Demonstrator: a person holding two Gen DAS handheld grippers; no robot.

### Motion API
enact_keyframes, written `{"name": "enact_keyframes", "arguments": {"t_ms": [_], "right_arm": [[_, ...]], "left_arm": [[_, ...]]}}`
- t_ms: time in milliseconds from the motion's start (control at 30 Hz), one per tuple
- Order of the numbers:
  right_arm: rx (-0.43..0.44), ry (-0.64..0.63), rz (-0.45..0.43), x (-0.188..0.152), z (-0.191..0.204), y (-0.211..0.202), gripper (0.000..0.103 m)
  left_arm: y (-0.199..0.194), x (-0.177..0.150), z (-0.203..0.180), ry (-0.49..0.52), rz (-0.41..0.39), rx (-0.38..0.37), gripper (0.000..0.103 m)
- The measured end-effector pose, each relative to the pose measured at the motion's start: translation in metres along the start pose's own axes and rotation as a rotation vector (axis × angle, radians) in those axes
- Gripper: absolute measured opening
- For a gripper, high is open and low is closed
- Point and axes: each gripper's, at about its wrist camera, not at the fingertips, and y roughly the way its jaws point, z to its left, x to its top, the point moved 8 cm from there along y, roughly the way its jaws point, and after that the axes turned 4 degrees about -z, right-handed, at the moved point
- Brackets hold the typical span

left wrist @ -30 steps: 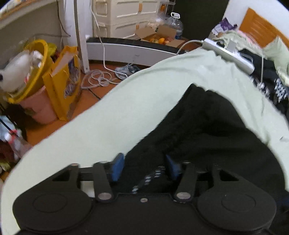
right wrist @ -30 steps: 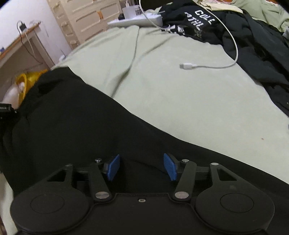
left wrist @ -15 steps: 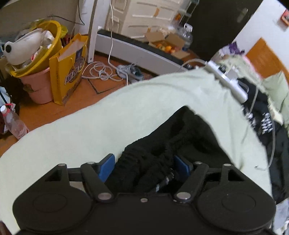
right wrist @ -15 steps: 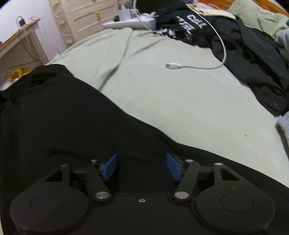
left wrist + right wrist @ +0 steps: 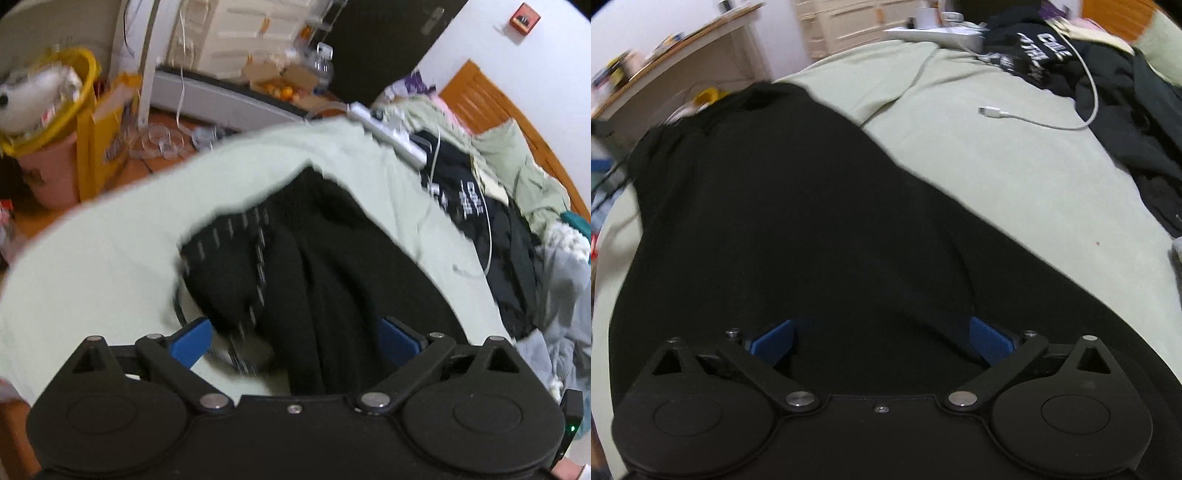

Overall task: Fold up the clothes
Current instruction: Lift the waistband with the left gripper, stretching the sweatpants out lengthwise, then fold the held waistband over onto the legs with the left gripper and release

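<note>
Lying limp, the soft black trousers [image 5: 332,280] want gripping at the waistband; left gripper [image 5: 295,341] and right gripper [image 5: 882,343], jaws just opened, hold nothing.

Motion blur smears the black garment's [image 5: 325,266] patterned waistband and the floor clutter [image 5: 48,110] beyond the bed, while the garment's near end [image 5: 849,350] disappears beneath the right claw's body.

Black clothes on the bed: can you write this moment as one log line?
step: releasing | item: black garment on green sheet | left gripper: open, just opening | right gripper: open, just opening
</note>
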Motion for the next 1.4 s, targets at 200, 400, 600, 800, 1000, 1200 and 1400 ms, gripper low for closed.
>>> {"name": "enact_keyframes", "arguments": {"t_ms": [200, 400, 600, 800, 1000, 1200, 1400], "right_arm": [[0.015, -0.061, 0.029, -0.028, 0.002, -0.010, 0.103], [0.033, -0.020, 0.013, -0.027, -0.003, -0.011, 0.103], [0.048, -0.015, -0.008, -0.029, -0.004, -0.010, 0.103], [0.050, -0.008, -0.033, -0.036, -0.005, -0.015, 0.103], [0.068, -0.021, -0.034, -0.037, -0.007, -0.015, 0.103], [0.079, -0.020, -0.036, -0.038, -0.007, -0.016, 0.103], [0.077, -0.023, -0.046, -0.041, -0.005, -0.017, 0.103]], "left_arm": [[0.047, -0.023, 0.007, -0.103, 0.016, -0.014, 0.099], [0.069, 0.005, 0.036, -0.296, -0.125, -0.069, 0.099], [0.085, 0.030, 0.051, -0.320, -0.168, -0.082, 0.099], [0.102, 0.046, 0.060, -0.262, -0.152, -0.054, 0.088], [0.113, 0.047, 0.065, -0.227, -0.101, -0.070, 0.080], [0.121, 0.050, 0.071, -0.312, -0.105, -0.155, 0.090], [0.119, 0.055, 0.066, -0.268, -0.113, -0.099, 0.060]]}}
